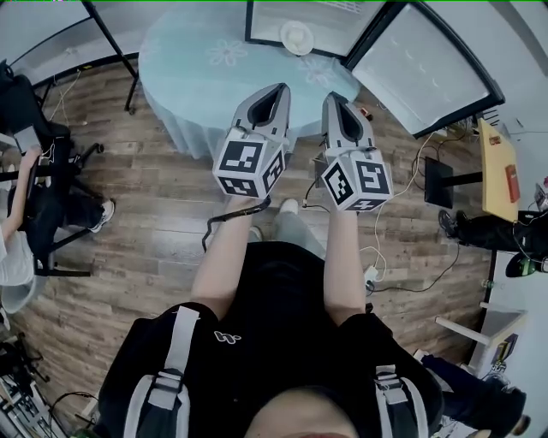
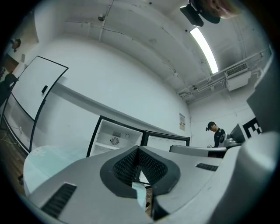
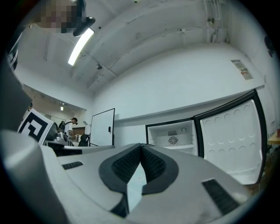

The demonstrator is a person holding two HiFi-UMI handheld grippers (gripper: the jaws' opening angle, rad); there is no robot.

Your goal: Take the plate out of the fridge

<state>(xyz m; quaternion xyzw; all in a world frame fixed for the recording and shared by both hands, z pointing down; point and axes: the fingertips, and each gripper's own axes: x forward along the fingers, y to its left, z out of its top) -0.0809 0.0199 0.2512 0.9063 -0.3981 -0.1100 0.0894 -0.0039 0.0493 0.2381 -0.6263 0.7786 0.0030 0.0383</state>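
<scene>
a: you hold both tools out in front of you, side by side and about level. the left gripper has its jaws pressed together with nothing between them, and the right gripper is the same: closed and empty.

b: the plate is straight ahead of you, across the round table with the pale blue cloth. it sits just inside the open fridge, at the front edge, and nothing touches it yet.

a: this is the relation that matters for you. in the head view the plate lies almost on the line that runs between your two grippers, a shade toward the left one. so the two hands look about equally near, and the left has perhaps the straighter path.

b: the fridge door is swung wide on your right, well clear of the opening. i judge it won't block you, but your right hand would pass closer to it.

a: the plate is round and lies flat, so it has no long side to line up with. you only need its near rim. neither gripper view shows the plate itself, only the white inside of the fridge.

b: the table stands between you and the fridge, so you likely have to step round it or lean over it, and part a pair of jaws before you arrive.
</scene>
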